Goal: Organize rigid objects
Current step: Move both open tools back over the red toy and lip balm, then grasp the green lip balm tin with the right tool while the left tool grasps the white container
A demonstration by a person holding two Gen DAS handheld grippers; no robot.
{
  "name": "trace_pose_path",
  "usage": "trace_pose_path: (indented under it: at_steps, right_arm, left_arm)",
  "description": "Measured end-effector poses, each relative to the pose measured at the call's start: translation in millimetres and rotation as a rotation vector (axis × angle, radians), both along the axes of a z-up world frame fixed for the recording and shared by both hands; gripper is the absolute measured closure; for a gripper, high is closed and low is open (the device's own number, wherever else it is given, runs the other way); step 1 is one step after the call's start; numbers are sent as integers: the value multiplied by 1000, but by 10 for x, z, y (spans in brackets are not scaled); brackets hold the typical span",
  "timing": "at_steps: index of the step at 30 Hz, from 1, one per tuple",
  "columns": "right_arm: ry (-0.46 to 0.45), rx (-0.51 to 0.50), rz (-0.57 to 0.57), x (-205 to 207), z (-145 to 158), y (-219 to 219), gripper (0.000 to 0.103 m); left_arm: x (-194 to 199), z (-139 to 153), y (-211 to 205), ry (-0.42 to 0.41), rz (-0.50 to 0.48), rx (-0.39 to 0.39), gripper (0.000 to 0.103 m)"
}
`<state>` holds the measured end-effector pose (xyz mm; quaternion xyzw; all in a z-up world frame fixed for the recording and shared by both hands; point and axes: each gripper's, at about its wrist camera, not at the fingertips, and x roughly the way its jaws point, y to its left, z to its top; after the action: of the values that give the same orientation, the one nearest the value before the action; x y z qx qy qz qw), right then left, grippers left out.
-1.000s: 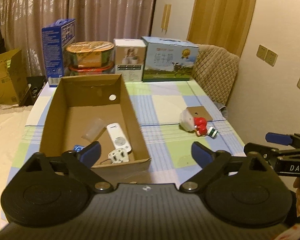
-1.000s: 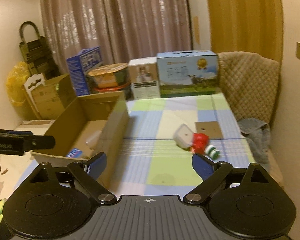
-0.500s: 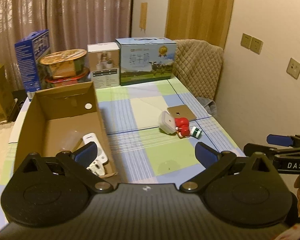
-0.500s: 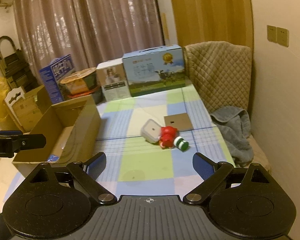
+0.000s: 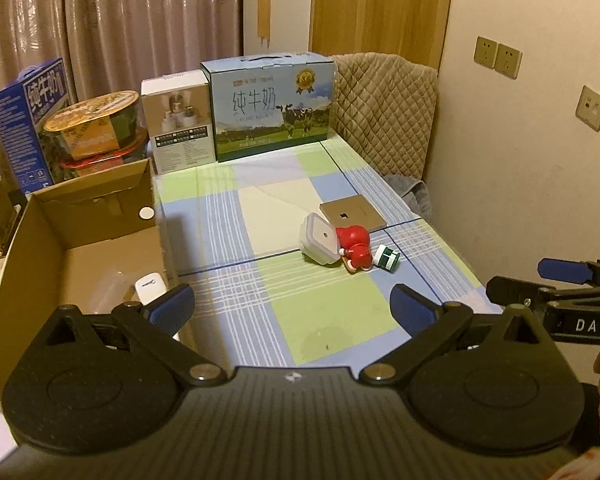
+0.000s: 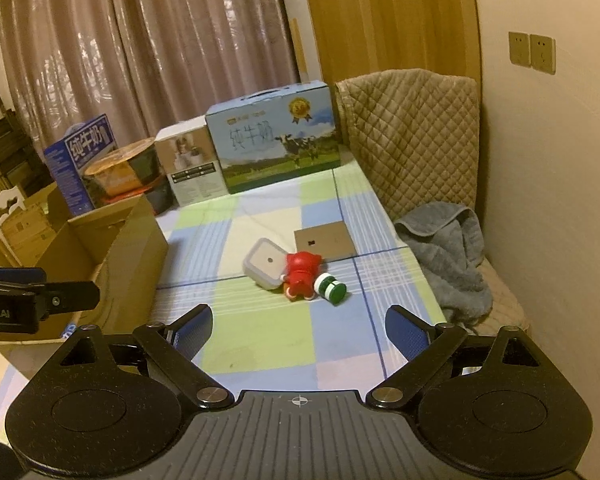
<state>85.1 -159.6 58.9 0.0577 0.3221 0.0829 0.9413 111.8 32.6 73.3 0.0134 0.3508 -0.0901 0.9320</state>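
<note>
A red toy figure (image 5: pixel 354 246) with a white square base (image 5: pixel 320 242) and a small green-and-white bottle (image 5: pixel 388 257) lie on the checked tablecloth, also in the right wrist view: figure (image 6: pixel 300 274), base (image 6: pixel 265 263), bottle (image 6: pixel 331 288). A flat brown card (image 5: pixel 353 213) lies behind them. An open cardboard box (image 5: pixel 16 240) at left holds a white remote (image 5: pixel 150 286). My left gripper (image 5: pixel 292 308) is open and empty above the near table. My right gripper (image 6: pixel 299 330) is open and empty, well short of the toys.
Milk cartons (image 5: pixel 272 104), a white box (image 5: pixel 178 120) and a noodle bowl (image 5: pixel 94 128) line the table's far edge. A quilted chair (image 6: pixel 416 140) with a grey towel (image 6: pixel 448 248) stands at right by the wall. The cardboard box (image 6: pixel 112 256) stands at left.
Both grippers have swung to the right, away from the cardboard box. The toys now sit nearer the middle of both views. Both grippers stay open.
</note>
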Motion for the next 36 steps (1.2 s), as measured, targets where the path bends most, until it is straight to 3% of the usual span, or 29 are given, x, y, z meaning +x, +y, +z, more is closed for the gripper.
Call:
trace_pose_path:
  at_steps: [7,14,20,36]
  right_arm:
    - [11,2,-20,301,-207,-60,16]
    - [66,10,-39,788,-617,-131,50]
    - [120,21,-28,1203,-987,-142,67]
    - [189,85,-59,1921,-1437,-111,69]
  left_arm:
    - [434,-227,-185,31,-16,5,1]
    - [932,-533,-284,70,-21,26,1]
    - [1264,-706,-316,90,-22,33,1]
    - [1500,-819,-381,71,-44,15,1]
